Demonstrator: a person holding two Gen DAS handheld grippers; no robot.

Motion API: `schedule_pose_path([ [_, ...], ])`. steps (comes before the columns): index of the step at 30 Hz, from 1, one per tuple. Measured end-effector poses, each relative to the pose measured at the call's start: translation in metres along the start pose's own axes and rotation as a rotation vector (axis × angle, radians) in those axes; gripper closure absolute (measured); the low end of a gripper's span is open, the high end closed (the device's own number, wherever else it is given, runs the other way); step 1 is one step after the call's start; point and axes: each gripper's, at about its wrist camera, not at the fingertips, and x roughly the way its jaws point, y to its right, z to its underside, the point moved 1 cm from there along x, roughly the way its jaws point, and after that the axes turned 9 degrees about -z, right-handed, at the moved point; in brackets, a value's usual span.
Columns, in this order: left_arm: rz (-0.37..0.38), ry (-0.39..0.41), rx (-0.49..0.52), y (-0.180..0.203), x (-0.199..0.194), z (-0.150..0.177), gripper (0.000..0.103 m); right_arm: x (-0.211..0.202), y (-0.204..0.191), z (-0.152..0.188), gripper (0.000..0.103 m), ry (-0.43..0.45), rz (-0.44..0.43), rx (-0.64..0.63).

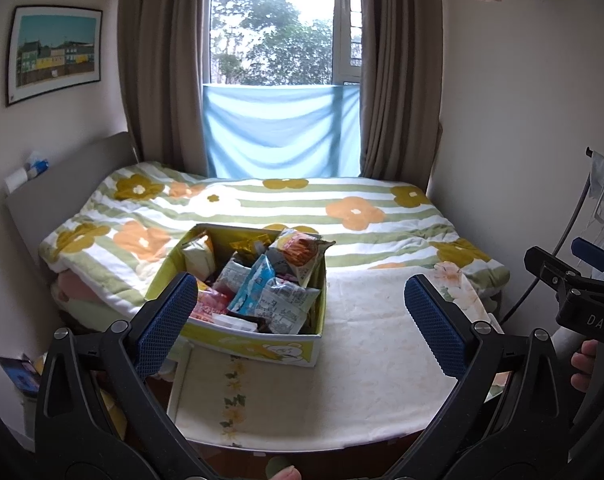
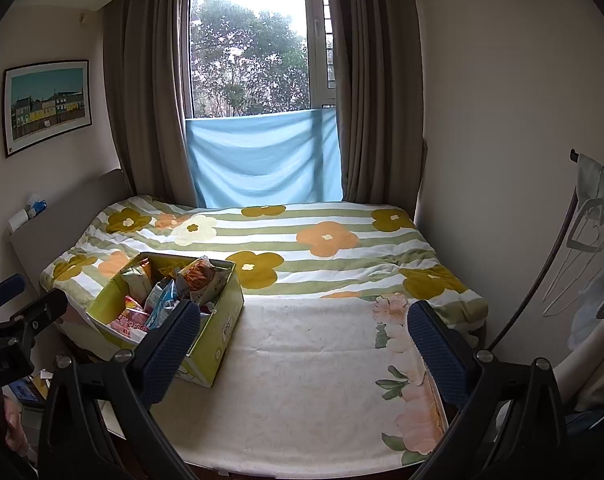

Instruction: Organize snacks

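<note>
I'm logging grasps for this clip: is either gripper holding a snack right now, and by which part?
Nothing is held. The left gripper and right gripper are both open and empty; the snacks lie in the yellow box.

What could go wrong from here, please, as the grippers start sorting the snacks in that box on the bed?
1. The snack box sits on soft bedding close to the bed's near-left edge, so a push might tip it off.
2. The packets are heaped and overlapping; lifting one may drag out its neighbours.
3. Both the left gripper and right gripper are open side by side and could collide.
</note>
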Motion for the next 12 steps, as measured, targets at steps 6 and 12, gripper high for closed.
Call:
schedule_pose_path([
  [6, -0.047, 0.053, 0.013, 0.0012, -0.0044, 0.0002, 0.0, -0.0005, -0.0004, 0.0, 0.0, 0.0, 0.002, 0.001],
  [12, -0.065, 0.061, 0.023, 0.0026, 0.0001, 0.001, 0.0, 0.0012, -0.0002, -0.0004, 0.0, -0.002, -0.001, -0.001],
])
